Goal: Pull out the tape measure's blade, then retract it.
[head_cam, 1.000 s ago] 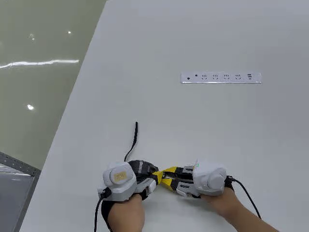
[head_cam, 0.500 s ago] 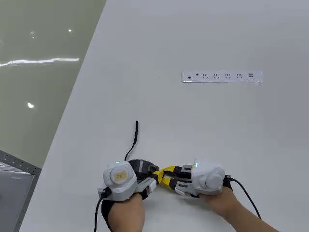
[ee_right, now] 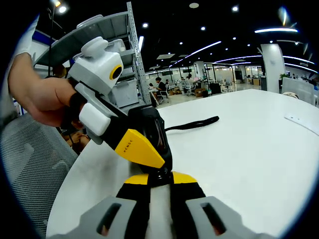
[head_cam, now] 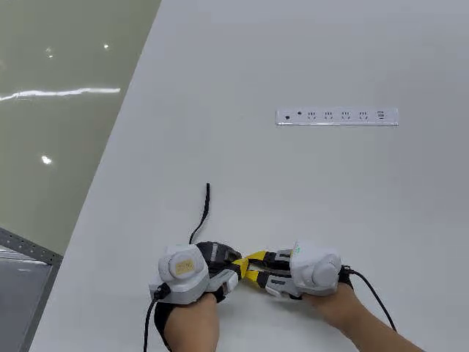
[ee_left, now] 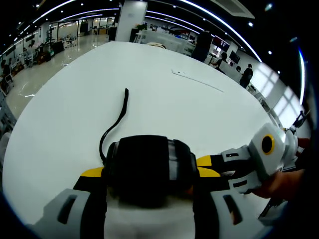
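While left gripper [head_cam: 222, 265] fingers clamp the tape measure [ee_left: 147, 164] steady,
right gripper [ee_right: 159, 179] fingers pinch its mouth, ready to draw.

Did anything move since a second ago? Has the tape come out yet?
Nothing has visibly changed. The left gripper still clamps the tape measure. The right gripper still pinches at the tape measure's edge, and no pulled-out blade can be seen. The black strap and the power strip lie where they were on the table.
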`<state>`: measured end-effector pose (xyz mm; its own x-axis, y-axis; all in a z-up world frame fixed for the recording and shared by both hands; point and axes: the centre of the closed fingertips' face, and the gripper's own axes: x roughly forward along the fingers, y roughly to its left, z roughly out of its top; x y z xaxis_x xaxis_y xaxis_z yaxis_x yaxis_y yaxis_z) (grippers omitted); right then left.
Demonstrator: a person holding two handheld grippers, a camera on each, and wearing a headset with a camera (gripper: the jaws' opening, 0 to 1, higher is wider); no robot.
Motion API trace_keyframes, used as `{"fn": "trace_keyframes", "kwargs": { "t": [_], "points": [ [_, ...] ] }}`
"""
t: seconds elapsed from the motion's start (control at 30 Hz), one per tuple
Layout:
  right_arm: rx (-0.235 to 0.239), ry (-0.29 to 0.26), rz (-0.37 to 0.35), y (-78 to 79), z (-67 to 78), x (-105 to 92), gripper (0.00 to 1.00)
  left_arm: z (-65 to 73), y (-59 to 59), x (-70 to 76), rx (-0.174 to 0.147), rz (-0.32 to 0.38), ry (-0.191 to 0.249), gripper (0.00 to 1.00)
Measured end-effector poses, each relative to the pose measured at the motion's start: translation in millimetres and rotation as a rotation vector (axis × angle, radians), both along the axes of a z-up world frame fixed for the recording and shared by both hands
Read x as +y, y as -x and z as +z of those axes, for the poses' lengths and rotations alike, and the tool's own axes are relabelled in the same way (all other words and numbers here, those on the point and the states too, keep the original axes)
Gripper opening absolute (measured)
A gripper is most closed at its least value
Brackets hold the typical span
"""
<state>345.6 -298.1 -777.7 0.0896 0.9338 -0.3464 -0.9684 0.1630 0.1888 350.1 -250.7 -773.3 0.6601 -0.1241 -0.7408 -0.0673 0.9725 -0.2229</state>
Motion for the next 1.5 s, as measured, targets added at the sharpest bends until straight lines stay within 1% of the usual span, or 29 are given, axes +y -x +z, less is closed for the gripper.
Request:
{"fn": "trace_keyframes", "kwargs": {
  "t": [0.1,0.2,0.27,0.33,0.4,0.43,0.47,0.5,0.53,0.6,0.67,0.77,0.87,1.13,1.23,1.3,1.33,1.4,1.43,1.47,1.5],
  "points": [
    [0.002,0.001,-0.001,0.2,-0.2,-0.3,0.14,0.0,0.4,-0.2,0.004,-0.016,0.002,0.69],
    [-0.006,0.002,0.0,0.2,-0.8,-0.2,0.15,0.0,0.6,-0.7,0.005,-0.04,-0.002,0.69],
    [-0.015,0.001,-0.005,-0.9,-0.1,-0.6,0.16,-0.1,0.5,-0.6,-0.001,-0.064,-0.006,0.68],
    [-0.018,0.001,-0.01,-2.1,-0.1,-1.1,0.18,2.0,1.2,0.0,-0.007,-0.086,-0.025,0.68],
    [-0.018,0.001,-0.009,-2.2,-0.2,-1.1,0.18,3.8,0.8,-1.4,-0.015,-0.095,-0.028,0.69],
    [-0.019,0.002,-0.011,-2.5,-0.1,-1.7,0.19,5.3,0.5,1.1,-0.021,-0.099,-0.049,0.68],
    [-0.017,0.0,-0.011,-2.4,0.3,-1.7,0.19,6.0,0.5,1.3,-0.026,-0.099,-0.052,0.68],
    [-0.019,0.001,-0.009,-2.0,0.1,-2.0,0.2,5.6,0.2,0.5,-0.028,-0.102,-0.045,0.7],
    [-0.026,0.0,-0.008,-1.9,0.4,-2.6,0.21,4.2,1.1,0.4,-0.022,-0.103,-0.043,0.7],
    [-0.029,-0.007,-0.014,-3.0,1.9,-4.1,0.28,3.7,1.5,1.8,-0.024,-0.104,-0.048,0.71],
    [-0.017,-0.014,-0.007,-1.0,3.2,-4.4,0.31,4.8,2.1,1.6,-0.03,-0.106,-0.046,0.72],
    [-0.017,-0.014,-0.013,-2.4,3.3,-4.1,0.3,4.1,2.4,0.6,-0.028,-0.113,-0.046,0.72],
    [-0.014,-0.014,-0.013,-2.1,3.5,-3.5,0.3,5.3,2.5,0.0,-0.033,-0.116,-0.045,0.71],
    [-0.01,-0.012,-0.019,-2.7,2.6,-3.1,0.29,5.8,3.0,2.6,-0.034,-0.118,-0.054,0.71],
    [-0.009,-0.01,-0.02,-2.4,2.4,-2.8,0.29,5.8,3.4,1.8,-0.039,-0.127,-0.055,0.71],
    [-0.011,-0.007,-0.021,-2.3,2.0,-3.2,0.28,6.8,2.6,0.6,-0.051,-0.129,-0.049,0.71],
    [-0.01,-0.005,-0.021,-2.0,1.9,-3.5,0.28,7.3,3.0,0.3,-0.051,-0.133,-0.048,0.71],
    [-0.01,-0.003,-0.021,0.6,2.5,-5.1,0.28,7.6,2.9,-0.4,-0.057,-0.143,-0.05,0.71],
    [-0.011,0.001,-0.02,2.0,3.3,-6.9,0.28,8.4,2.6,-0.7,-0.063,-0.149,-0.051,0.71],
    [-0.01,0.005,-0.016,3.5,2.8,-8.0,0.24,8.8,2.8,-0.9,-0.064,-0.152,-0.051,0.71],
    [-0.008,0.007,-0.014,5.5,2.2,-9.6,0.22,9.6,2.4,-2.0,-0.072,-0.159,-0.049,0.72]
  ]
}}
